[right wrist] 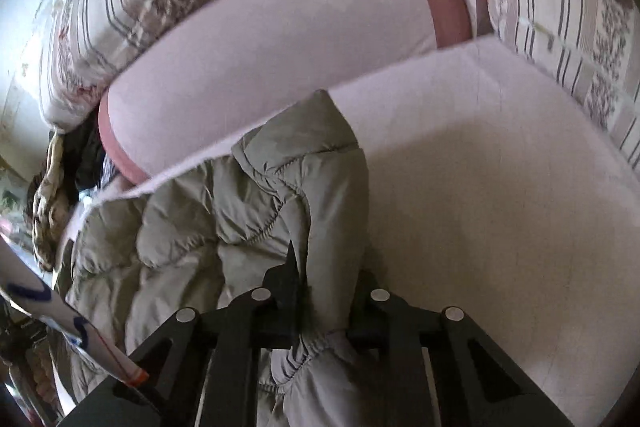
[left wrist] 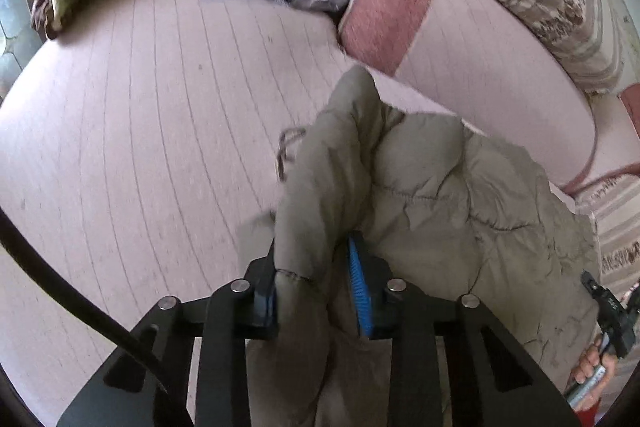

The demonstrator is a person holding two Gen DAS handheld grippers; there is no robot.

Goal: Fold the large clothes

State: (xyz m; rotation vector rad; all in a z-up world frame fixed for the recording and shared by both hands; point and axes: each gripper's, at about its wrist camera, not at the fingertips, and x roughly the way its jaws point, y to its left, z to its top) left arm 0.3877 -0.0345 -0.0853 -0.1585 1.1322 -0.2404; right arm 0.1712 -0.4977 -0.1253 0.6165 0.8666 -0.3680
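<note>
Puffy grey-green quilted jacket (left wrist: 432, 187) bunched on pink couch seat (left wrist: 140, 107). Left gripper (left wrist: 320, 291) pinches fabric fold; right gripper (right wrist: 324, 311) clamps what looks like elastic cuff. Soft, light, probably slippery; best held at seams.

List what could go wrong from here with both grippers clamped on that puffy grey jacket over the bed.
1. The left gripper pinches a bunched fold of the jacket; the slick padded fabric may slip out when lifted.
2. The right gripper holds a gathered cuff, so the sleeve could stretch while the body sags.
3. A loose cord dangles at the jacket's edge and might snag.
</note>
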